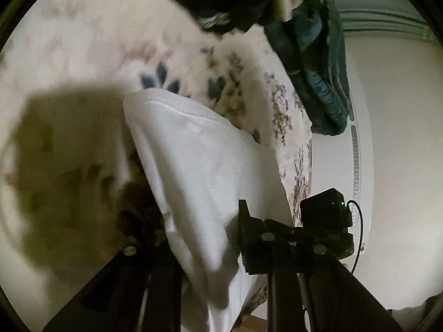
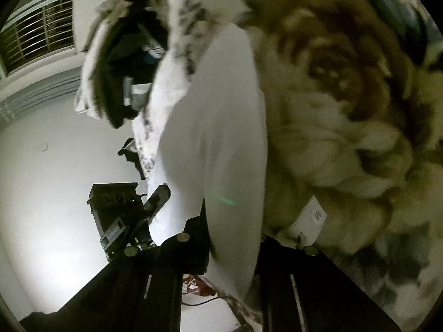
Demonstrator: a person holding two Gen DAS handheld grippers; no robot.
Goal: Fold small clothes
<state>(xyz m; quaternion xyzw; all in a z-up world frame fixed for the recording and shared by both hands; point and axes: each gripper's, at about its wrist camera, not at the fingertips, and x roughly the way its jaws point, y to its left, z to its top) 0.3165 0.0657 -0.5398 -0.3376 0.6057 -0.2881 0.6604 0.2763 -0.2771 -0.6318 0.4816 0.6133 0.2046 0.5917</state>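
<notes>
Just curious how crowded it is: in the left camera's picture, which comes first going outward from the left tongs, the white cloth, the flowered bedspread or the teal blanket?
1. White cloth: clamped in the left tongs, centre.
2. Flowered bedspread: behind the cloth.
3. Teal blanket: upper right, farthest.

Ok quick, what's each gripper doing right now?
Left gripper: shut on the white garment.
Right gripper: shut on the white garment.

Both wrist cams sit right behind their fingers, very close to the white garment (image 1: 199, 166) (image 2: 221, 138). Shared: garment, floral bedding (image 1: 235, 83) (image 2: 346, 110), pale wall (image 1: 401, 124) (image 2: 55, 166).
</notes>
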